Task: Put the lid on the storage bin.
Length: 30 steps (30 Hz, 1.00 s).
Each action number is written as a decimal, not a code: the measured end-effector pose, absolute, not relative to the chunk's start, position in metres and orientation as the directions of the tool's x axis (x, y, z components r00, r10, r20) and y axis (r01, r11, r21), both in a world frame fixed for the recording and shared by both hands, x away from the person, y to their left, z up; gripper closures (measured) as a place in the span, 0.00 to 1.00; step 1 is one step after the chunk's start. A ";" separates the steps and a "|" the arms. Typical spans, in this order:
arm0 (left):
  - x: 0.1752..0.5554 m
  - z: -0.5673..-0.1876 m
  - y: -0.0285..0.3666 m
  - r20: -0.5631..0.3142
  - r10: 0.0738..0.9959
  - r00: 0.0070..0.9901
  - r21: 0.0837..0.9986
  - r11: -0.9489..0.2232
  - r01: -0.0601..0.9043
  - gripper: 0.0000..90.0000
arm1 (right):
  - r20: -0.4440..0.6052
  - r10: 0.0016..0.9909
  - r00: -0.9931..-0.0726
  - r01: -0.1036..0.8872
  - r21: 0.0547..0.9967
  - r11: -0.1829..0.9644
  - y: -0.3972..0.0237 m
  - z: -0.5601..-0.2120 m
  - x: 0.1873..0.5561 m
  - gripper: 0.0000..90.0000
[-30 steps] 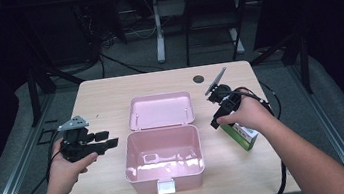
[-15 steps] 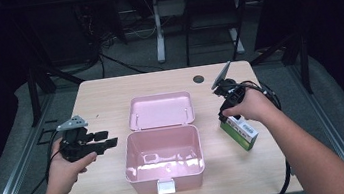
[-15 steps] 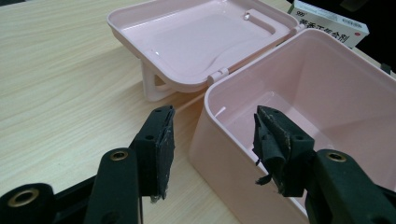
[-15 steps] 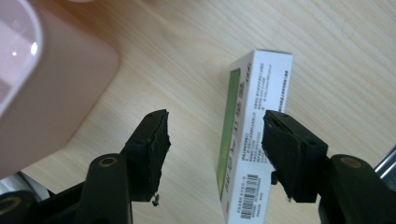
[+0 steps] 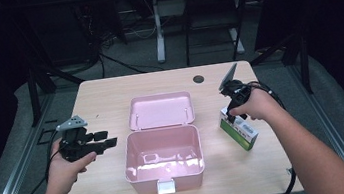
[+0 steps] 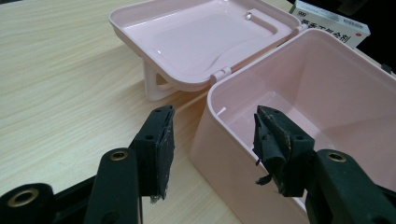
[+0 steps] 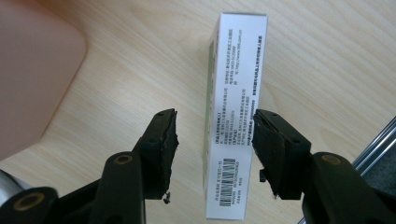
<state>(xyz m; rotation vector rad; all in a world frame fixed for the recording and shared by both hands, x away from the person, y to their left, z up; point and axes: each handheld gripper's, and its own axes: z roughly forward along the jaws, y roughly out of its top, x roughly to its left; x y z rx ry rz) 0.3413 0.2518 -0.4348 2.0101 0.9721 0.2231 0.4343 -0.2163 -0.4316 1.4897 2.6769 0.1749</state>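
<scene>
A pink plastic box (image 5: 130,155) stands open at the table's middle, its lid (image 5: 162,111) folded back behind it. To its right a green and white carton (image 5: 241,130) lies flat. My right gripper (image 5: 232,111) points down over the carton's far end. In the right gripper view the carton (image 7: 238,70) lies between the jaws of that gripper (image 7: 215,140), which have just been closing, with a gap left on one side. My left gripper (image 5: 110,138) hovers open left of the box, and its jaws (image 6: 212,140) frame the box's near corner (image 6: 327,93) without touching it.
The wooden table (image 5: 109,95) has a dark round grommet (image 5: 198,79) near its far edge. A white latch (image 5: 165,186) juts from the box's front. Black frame rails and cables surround the table; the metal rail (image 7: 378,144) runs close beside the carton.
My right hand has shifted a little to the right and down over the carton, uncovering more of it. The left hand and the pink box have stayed put.
</scene>
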 end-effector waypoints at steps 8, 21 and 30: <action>0.342 -0.436 0.251 -0.194 0.710 0.676 0.771 -0.316 0.553 0.53 | -0.026 0.866 -0.499 0.859 0.115 0.498 -0.222 -0.442 0.439 0.53; 0.343 -0.436 0.253 -0.197 0.710 0.676 0.769 -0.316 0.556 0.53 | -0.016 0.875 -0.483 0.871 0.088 0.483 -0.225 -0.450 0.445 0.56; 0.343 -0.437 0.253 -0.202 0.712 0.673 0.768 -0.312 0.560 0.53 | -0.007 0.873 -0.488 0.870 0.075 0.487 -0.224 -0.460 0.446 0.57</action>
